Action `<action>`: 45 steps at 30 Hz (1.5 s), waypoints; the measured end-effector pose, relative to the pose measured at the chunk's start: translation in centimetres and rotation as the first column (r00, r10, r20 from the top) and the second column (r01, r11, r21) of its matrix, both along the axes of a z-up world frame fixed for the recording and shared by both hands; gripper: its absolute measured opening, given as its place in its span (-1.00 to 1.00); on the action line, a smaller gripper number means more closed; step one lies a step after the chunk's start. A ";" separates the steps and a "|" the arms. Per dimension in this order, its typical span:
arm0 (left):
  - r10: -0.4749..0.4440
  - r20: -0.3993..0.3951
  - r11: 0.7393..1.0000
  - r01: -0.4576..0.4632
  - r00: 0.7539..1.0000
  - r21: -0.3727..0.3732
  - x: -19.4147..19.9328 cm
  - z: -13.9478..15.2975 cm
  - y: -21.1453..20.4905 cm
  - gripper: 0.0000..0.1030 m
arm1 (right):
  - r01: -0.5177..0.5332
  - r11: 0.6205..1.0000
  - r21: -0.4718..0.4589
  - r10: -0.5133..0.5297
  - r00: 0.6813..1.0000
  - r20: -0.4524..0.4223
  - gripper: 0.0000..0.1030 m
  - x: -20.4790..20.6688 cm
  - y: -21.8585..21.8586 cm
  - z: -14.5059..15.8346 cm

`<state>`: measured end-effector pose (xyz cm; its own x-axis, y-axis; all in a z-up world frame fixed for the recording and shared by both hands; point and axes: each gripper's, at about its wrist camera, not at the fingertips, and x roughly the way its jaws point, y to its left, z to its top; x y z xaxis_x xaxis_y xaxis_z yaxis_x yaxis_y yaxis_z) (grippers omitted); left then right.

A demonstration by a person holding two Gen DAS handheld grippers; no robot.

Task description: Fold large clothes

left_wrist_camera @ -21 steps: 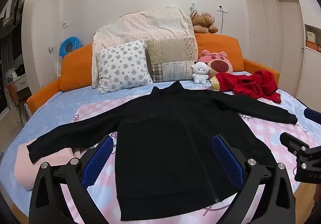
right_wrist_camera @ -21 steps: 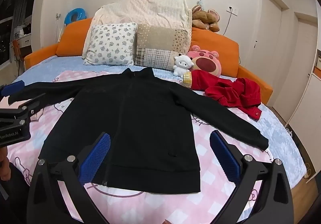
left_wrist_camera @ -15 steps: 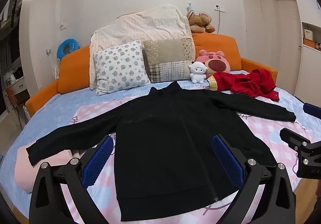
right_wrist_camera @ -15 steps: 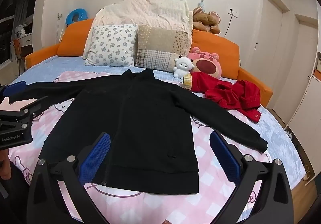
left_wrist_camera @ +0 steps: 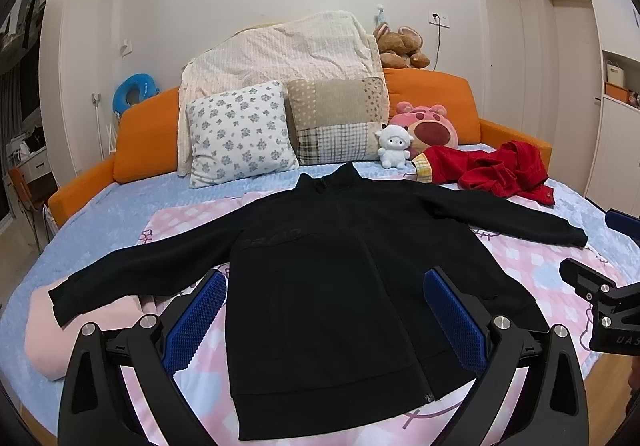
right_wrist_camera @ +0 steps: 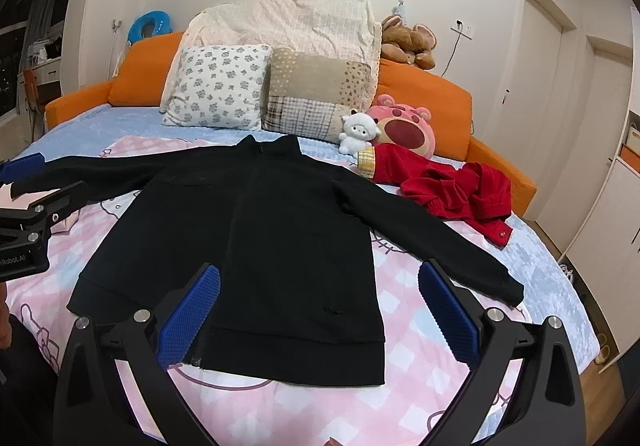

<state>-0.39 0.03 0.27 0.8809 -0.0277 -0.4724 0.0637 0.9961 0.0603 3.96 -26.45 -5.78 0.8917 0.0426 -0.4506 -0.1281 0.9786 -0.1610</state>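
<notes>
A black zip jacket (left_wrist_camera: 332, 286) lies flat, front up, on the pink checked sheet (left_wrist_camera: 532, 266) of the bed, both sleeves spread out to the sides and the collar pointing to the pillows. My left gripper (left_wrist_camera: 324, 276) hovers open above the jacket's lower left part, nothing between its blue pads (left_wrist_camera: 192, 326). In the right wrist view the same jacket (right_wrist_camera: 288, 230) is seen, and my right gripper (right_wrist_camera: 319, 268) hangs open over its hem on the right side, holding nothing. Each gripper shows at the edge of the other's view.
A red garment (left_wrist_camera: 500, 170) lies crumpled at the far right of the bed. Pillows (left_wrist_camera: 240, 134), plush toys (left_wrist_camera: 424, 126) and a cream blanket stand along the orange headboard. A pink folded cloth (left_wrist_camera: 44, 338) lies under the left sleeve's cuff. The bed's right edge drops to the wooden floor (right_wrist_camera: 608, 386).
Both views have drifted only slightly. The jacket lies as before and both grippers stay open.
</notes>
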 end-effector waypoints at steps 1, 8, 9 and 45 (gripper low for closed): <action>0.002 -0.002 1.000 -0.002 1.000 -0.002 0.0 0.0 0.1 0.94 | 0.000 1.000 0.001 0.000 1.000 0.000 0.91 0.0 -0.1 0.0; 0.007 -0.005 1.000 -0.007 1.000 -0.005 0.2 0.0 0.2 0.94 | 0.004 1.000 0.000 -0.004 1.000 -0.002 0.91 0.0 -0.1 0.0; 0.006 -0.007 1.000 -0.006 1.000 -0.004 0.3 0.0 0.3 0.94 | 0.005 1.000 -0.001 -0.005 1.000 -0.002 0.91 0.1 -0.2 0.0; -0.006 -0.029 1.000 0.006 1.000 -0.012 0.3 -1.2 0.4 0.94 | 0.005 1.000 -0.007 -0.005 1.000 0.002 0.91 0.4 0.3 -0.4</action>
